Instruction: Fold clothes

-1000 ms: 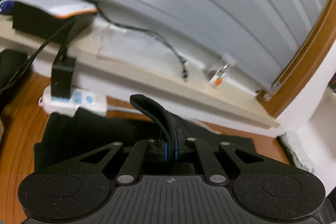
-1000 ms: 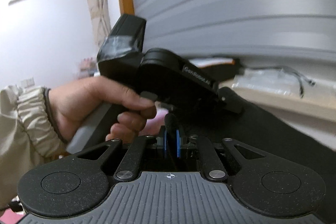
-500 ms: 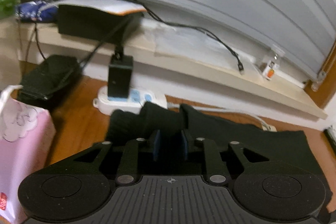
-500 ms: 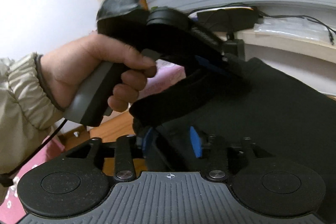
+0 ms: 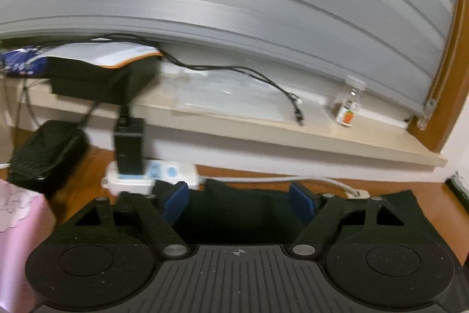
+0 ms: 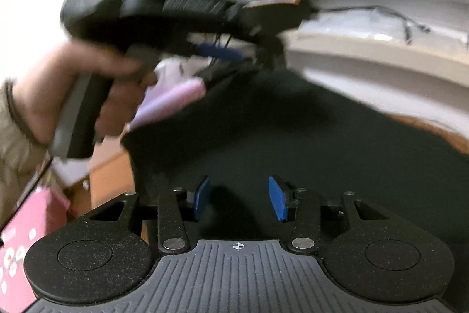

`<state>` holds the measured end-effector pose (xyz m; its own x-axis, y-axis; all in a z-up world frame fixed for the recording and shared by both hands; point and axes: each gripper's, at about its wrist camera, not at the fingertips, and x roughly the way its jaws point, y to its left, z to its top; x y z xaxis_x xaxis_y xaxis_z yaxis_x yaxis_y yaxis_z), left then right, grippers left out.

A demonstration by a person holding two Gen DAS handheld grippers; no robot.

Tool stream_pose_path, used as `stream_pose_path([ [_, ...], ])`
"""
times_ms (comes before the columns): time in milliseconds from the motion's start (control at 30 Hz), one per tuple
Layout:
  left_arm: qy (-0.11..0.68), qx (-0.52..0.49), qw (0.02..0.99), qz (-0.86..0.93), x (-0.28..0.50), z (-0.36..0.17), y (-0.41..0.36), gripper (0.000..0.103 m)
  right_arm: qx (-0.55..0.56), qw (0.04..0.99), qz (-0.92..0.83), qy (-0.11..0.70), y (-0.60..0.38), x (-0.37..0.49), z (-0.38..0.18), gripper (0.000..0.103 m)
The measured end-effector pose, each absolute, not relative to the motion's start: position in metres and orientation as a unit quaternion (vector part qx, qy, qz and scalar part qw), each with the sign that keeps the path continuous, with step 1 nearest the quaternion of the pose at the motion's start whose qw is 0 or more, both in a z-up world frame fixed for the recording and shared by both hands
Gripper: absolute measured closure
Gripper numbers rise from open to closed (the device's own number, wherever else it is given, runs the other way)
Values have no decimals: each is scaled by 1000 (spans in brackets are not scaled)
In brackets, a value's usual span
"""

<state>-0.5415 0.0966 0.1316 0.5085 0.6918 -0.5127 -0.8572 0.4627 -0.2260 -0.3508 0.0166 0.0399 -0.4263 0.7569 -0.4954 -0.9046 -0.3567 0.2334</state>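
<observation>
On the far left of the left camera's view stood a pink bag (image 5: 20,228), and behind it a black pouch (image 5: 44,148) lay on the brown wooden table (image 5: 85,175). Next came a white power strip (image 5: 152,175) with a black plug block (image 5: 129,143) stuck in it, likely kept near the wall so the cords could reach the shelf (image 5: 263,131) above. A thin black cable (image 5: 263,81) and a small clear bottle (image 5: 348,104) sat on that shelf, up out of the way of the cloth. In the middle was the left gripper (image 5: 239,203), with its two blue pads (image 5: 176,201) wide apart and holding nothing. Right under and past it lay the black cloth (image 5: 234,213), spread flat on the table and reaching out to the right. It looked smooth there, but I could not tell how many layers it had. In the right camera's view, a hand (image 6: 96,101) on the left held the handle of the left gripper up over the cloth's far edge, maybe to pull away from it. The right gripper (image 6: 239,200) was in the middle, its pads apart too, just over the black cloth and not pinching it. The cloth filled most of the right side, lying dark and flat. With both tools empty, this could be a pause between folds or the end of one.
</observation>
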Motion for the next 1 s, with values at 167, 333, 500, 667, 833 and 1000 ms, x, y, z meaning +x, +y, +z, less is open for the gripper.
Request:
stream_pose_path([
  [167,180,-226,856,429,-505,124,94,4,-153,524,805,231,-3,-330,49,42],
  [333,194,-227,880,370,-452,114,90,0,-179,564,779,207,-50,-271,58,31],
  [500,209,-222,900,313,-388,98,82,0,-202,608,739,211,-97,-190,46,50],
  [667,245,-194,917,247,-315,87,67,0,-210,630,708,239,-132,-137,20,71],
  [833,295,-166,921,190,-258,72,51,0,-223,625,711,234,-158,-129,3,69],
  [1000,306,-149,925,169,-242,53,42,0,-226,635,708,209,-157,-135,-4,69],
])
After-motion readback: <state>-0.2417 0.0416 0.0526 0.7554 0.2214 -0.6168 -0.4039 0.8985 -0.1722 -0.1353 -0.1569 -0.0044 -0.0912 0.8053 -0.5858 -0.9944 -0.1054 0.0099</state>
